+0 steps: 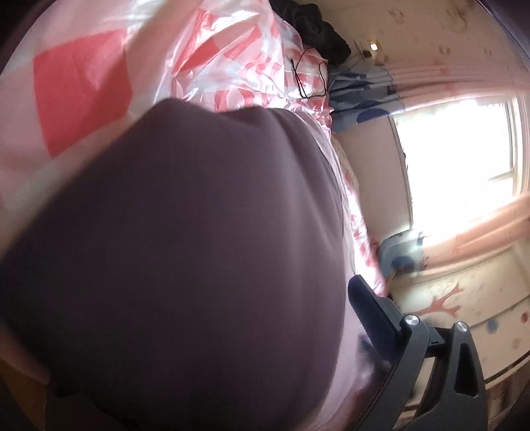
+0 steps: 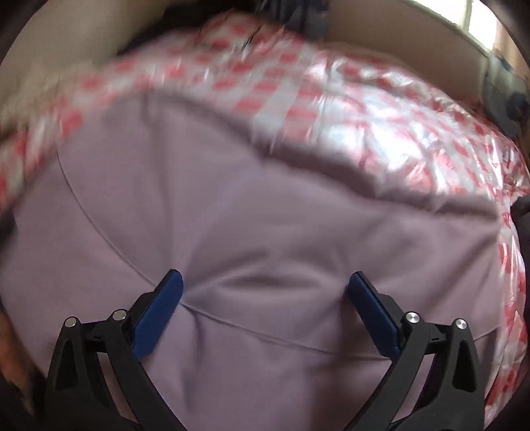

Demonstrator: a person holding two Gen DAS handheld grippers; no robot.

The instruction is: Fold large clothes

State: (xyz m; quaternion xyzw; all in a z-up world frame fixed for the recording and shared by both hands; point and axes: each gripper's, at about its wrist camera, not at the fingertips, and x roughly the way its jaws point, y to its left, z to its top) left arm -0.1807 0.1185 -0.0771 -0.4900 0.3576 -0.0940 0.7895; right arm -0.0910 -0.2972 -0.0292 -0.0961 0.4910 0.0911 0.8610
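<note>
1. While the right gripper [image 2: 265, 291] points steeply down, its two blue-padded fingers [image 2: 159, 311] stand wide apart, with nothing clamped between them.
2. Directly beneath those spread fingers lies the mauve garment [image 2: 232, 205], a large piece of soft cloth with a curved seam running across it and a shallow pucker between the pads.
3. The garment rests on a bed covered by a glossy pink-and-white checked plastic sheet [image 2: 381, 109], which shows beyond the cloth's far edge and down its right side.
4. From the left wrist view, the same garment [image 1: 185, 252] fills most of the frame, dark and blurred, bunched up close to the lens.
5. Only one dark finger [image 1: 371, 311] of the left gripper shows, at the cloth's right edge; the other is hidden, so I cannot tell whether this gripper is apart or clamped.
6. Farther along the bed sit a black heap of clothing [image 1: 318, 30] and a blue patterned fabric [image 1: 361, 96], near a bright window [image 1: 460, 152].
</note>
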